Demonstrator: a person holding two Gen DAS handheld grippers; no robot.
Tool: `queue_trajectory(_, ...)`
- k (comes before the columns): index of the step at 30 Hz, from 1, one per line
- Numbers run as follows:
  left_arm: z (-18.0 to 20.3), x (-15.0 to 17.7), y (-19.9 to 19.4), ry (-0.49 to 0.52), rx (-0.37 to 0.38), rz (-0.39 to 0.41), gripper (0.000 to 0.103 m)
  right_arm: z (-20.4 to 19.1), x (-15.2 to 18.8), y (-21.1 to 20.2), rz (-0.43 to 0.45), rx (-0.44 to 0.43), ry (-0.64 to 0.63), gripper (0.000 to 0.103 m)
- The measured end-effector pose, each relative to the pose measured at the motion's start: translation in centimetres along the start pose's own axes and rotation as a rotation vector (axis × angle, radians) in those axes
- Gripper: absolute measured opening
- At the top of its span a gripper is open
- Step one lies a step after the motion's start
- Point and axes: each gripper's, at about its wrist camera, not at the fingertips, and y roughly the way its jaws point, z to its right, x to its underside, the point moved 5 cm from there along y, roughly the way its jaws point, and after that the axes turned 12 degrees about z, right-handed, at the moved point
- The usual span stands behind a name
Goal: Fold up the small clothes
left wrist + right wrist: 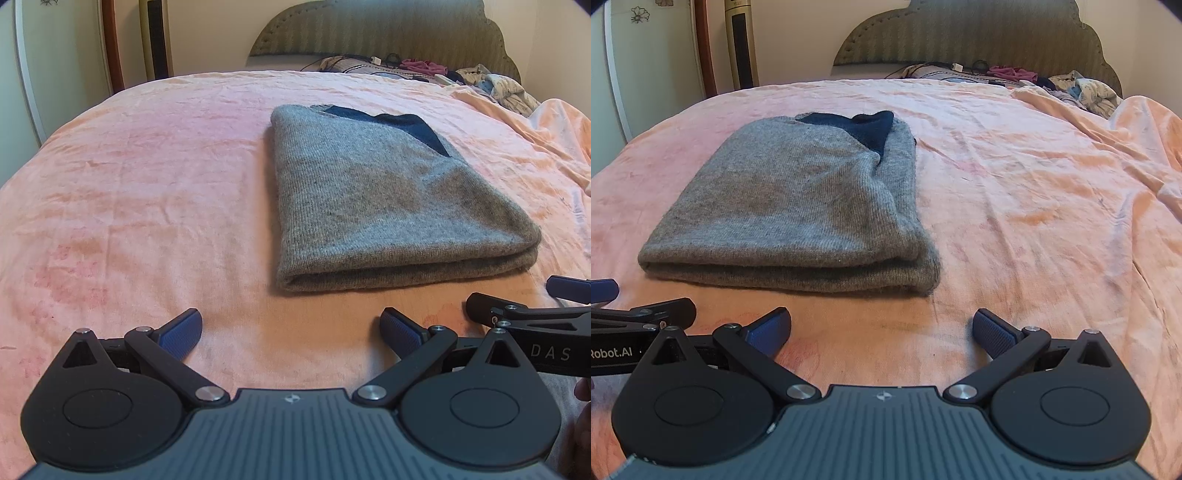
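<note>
I have both tools hovering low over the near edge of the bed (147, 184), side by side. My left hand-held gripper (291, 330) has its blue pads spread wide with nothing between them, only pink blanket under the gap. My right hand-held gripper (882, 330) is the same: pads far apart, holding nothing.

The sweater (388, 206) lies folded into a thick grey rectangle in the middle of the bed, its rolled fold edge facing me and a dark navy patch showing at the far end, toward the headboard (388, 33). From the left wrist view it sits ahead and slightly right; from the right wrist view it sits ahead and left. Neither tool touches it; both are just short of its near edge.

Writing I can read: on the right tool's side arm, seen at the right edge of the left view, the letters "DAS". On the left tool's side arm, seen at the left edge of the right view, "Robot.AI", with the start of the word cut off by the frame.

A heap of clothes (1082, 90) and some cables lie along the far edge of the bed, under the headboard.
</note>
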Motion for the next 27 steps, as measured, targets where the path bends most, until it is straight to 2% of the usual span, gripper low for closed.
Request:
queue_trajectory(10, -0.5, -0.4, -1.4, -0.037, -0.011, -0.051, 0.103, 0.0, -0.6, -1.1, -0.02, -0.018, 0.015, 0.103)
queue_trajectory(19, -0.3, -1.0, -3.1, -0.035, -0.014, -0.013, 0.103, -0.3, -1.4, -2.5, 0.016, -0.02, -0.006, 0.103)
queue_trajectory(27, -0.5, -1.1, -3.1, -0.045, -0.016, -0.018, 0.103, -0.5, -1.4, -2.6, 0.015, -0.021, -0.01, 0.103)
